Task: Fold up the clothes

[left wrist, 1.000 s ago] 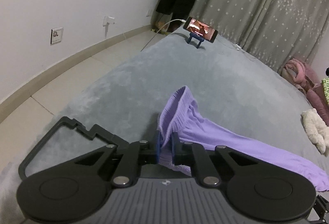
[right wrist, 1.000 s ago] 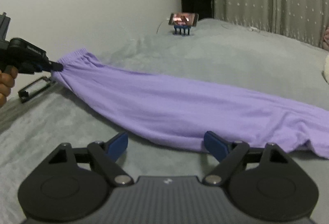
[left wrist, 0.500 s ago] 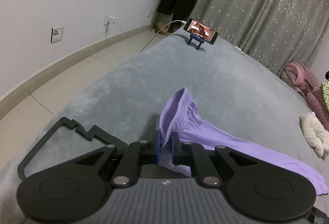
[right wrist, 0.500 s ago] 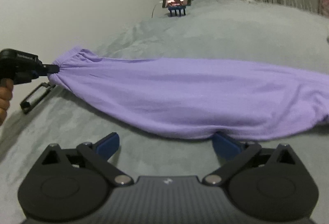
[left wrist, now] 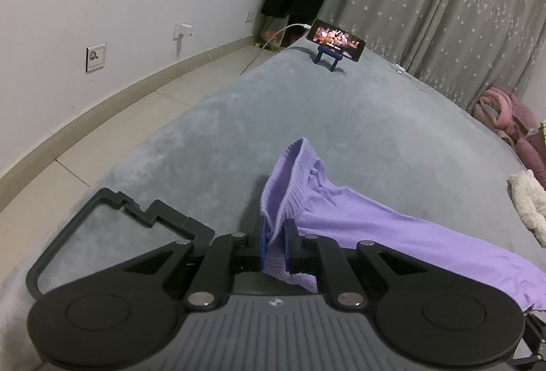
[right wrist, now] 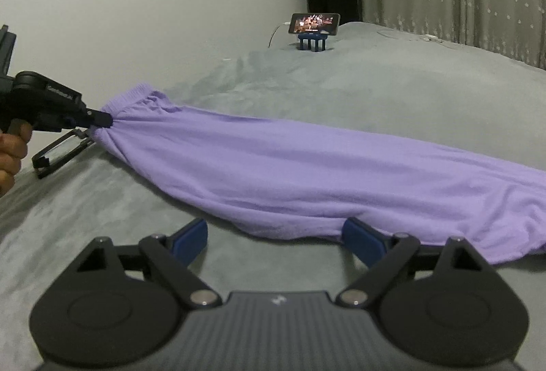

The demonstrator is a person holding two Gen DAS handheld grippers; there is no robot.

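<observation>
The purple trousers (right wrist: pixel 279 173) lie stretched out in one long band across the grey bed (right wrist: pixel 409 91), the gathered waistband at the bed's left edge and the rest running off toward the right edge. The left tool (left wrist: pixel 274 243) has its blue fingers pinched on the waistband, so that end bunches and lifts a little off the bed; a hand (right wrist: pixel 12 149) grips its handle out past the edge. The right tool (right wrist: pixel 274 239) sits just in front of the trousers' near side, about midway along, fingers spread wide with nothing between them — the cloth's long axis runs crosswise to its reach. It is held low and level, pointing at the lower hem of the band. I'd judge the right one is placed to take the near side — though which fold comes of it I can't tell. The phone (right wrist: pixel 314 23) on its stand sits at the far corner, well apart.
</observation>
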